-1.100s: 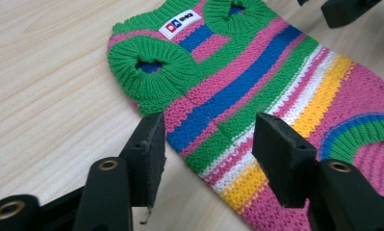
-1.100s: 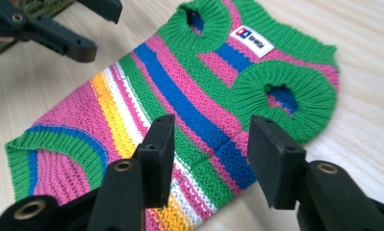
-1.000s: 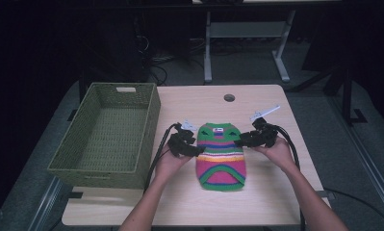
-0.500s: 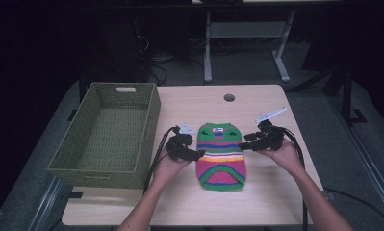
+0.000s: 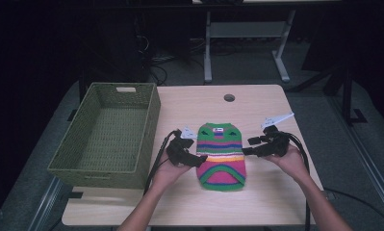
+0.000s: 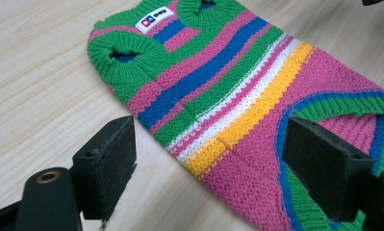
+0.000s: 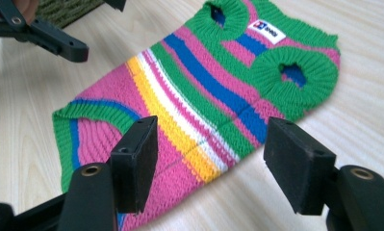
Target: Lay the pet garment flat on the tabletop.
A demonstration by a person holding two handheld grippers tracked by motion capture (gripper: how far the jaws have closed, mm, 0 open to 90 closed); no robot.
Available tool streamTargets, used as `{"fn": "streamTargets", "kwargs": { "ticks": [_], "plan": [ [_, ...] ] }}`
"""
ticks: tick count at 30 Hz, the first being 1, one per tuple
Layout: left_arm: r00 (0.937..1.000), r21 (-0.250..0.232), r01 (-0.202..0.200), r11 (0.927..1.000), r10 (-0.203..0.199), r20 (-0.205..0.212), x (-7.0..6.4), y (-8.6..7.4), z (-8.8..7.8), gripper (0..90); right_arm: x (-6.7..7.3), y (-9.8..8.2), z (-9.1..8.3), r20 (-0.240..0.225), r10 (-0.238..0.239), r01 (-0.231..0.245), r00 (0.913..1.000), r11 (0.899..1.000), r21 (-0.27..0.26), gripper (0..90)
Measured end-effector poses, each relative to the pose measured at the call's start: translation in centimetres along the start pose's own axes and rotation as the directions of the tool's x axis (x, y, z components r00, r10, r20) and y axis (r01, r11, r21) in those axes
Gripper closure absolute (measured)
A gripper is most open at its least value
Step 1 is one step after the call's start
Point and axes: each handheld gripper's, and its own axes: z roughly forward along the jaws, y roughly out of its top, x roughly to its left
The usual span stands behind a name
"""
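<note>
two open tools [image 5: 203,159] [image 5: 245,150], striped sweater [image 5: 222,154] between

One striped sweater [image 5: 222,155], one green basket [image 5: 83,159], two hand-held grippers, one table [image 5: 257,103].

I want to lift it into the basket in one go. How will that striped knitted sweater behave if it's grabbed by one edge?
The striped knitted sweater lies limp and flat on the table, so it would likely droop and fold. Its coarse ribbed knit probably grips pads well, not slippery. It looks small and thin, likely light.
</note>
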Motion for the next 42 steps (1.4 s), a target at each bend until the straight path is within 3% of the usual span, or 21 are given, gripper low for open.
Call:
{"fn": "streamTargets", "kwargs": {
  "ticks": [3,6,15,31,42],
  "plan": [
    [0.9998,0.008,-0.016,0.9998,0.016,-0.006,-0.1,-0.2,-0.4,19.2,-0.1,-0.3,-0.1,0.001,0.009,-0.009,1.0,1.0,0.018,34.8],
    [1.0,-0.004,-0.002,1.0,0.002,0.001,-0.2,-0.3,-0.7,19.2,0.0,-0.5,-0.5,0.001,0.009,-0.009,1.0,1.0,0.001,34.4],
    [0.9992,-0.013,-0.039,0.9991,0.039,-0.011,-1.2,-0.5,-1.5,19.1,0.4,-1.7,-1.0,0.017,0.012,-0.012,0.9998,1.0,0.001,30.2],
    [0.9997,-0.031,-0.021,0.9993,0.021,-0.014,-1.6,-2.4,-2.4,18.3,1.1,-3.5,-2.0,0.01,0.006,-0.006,0.9999,1.0,-0.009,30.0],
    [0.9999,-0.022,-0.012,0.9997,0.012,0.005,-1.8,-3.6,-3.0,17.9,1.3,-5.0,-2.4,0.012,0.015,-0.015,0.9998,1.0,-0.016,29.3]
  ]
}}
